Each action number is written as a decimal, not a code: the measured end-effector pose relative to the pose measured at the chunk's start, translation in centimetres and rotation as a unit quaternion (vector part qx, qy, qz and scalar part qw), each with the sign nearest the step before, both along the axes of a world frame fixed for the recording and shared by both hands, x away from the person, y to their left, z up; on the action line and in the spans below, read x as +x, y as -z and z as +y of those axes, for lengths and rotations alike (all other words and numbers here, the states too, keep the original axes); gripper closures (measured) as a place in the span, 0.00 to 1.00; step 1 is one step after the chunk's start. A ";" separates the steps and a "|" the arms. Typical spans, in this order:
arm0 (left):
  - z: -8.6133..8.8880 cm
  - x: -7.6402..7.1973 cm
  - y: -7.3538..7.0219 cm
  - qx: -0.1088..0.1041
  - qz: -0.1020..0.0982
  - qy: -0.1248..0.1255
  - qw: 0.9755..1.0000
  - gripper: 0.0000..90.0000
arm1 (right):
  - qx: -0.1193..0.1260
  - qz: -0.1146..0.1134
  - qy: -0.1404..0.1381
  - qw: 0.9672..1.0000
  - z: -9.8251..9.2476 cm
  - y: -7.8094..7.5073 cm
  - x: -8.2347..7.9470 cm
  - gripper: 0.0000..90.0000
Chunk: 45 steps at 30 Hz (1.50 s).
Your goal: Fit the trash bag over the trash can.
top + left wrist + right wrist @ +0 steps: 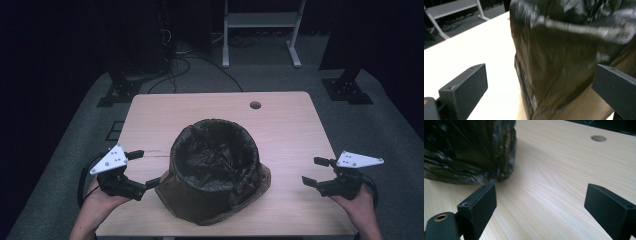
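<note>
At the bottom of the frame you held your left claw [142, 172] and right claw [314, 171] both spread and empty, flanking the bin bag [214, 170] at the counter [290, 125] centre, which looked light, soft and slippery, best pinched at its rolled rim.

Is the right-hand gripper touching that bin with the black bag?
Apart. The high view shows bare table between the right gripper and the bag-lined bin.

Room dim, only the table [290, 130] lit from above. Black bag [564, 50] smeared by motion blur in the left gripper view; right gripper view sharper, near jaws soft.
</note>
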<state>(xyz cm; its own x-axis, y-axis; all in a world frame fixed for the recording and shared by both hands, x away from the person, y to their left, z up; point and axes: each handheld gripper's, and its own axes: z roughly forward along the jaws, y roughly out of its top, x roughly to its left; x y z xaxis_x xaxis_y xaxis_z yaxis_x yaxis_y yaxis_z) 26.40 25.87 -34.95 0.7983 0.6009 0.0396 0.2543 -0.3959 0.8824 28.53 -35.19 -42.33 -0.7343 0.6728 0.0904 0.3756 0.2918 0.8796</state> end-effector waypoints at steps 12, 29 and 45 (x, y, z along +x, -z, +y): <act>1.5 0.0 5.9 0.029 0.028 -0.044 0.998 0.00 | -0.045 0.033 0.041 0.998 -2.0 3.1 -0.7 0.11; 2.1 0.6 12.4 0.103 0.090 -0.068 0.988 0.00 | -0.102 0.062 0.054 0.991 -2.0 6.3 -0.7 0.11; 1.9 0.6 13.4 0.100 0.103 -0.059 0.988 0.00 | -0.121 0.066 0.055 0.989 -1.6 6.4 -0.7 0.11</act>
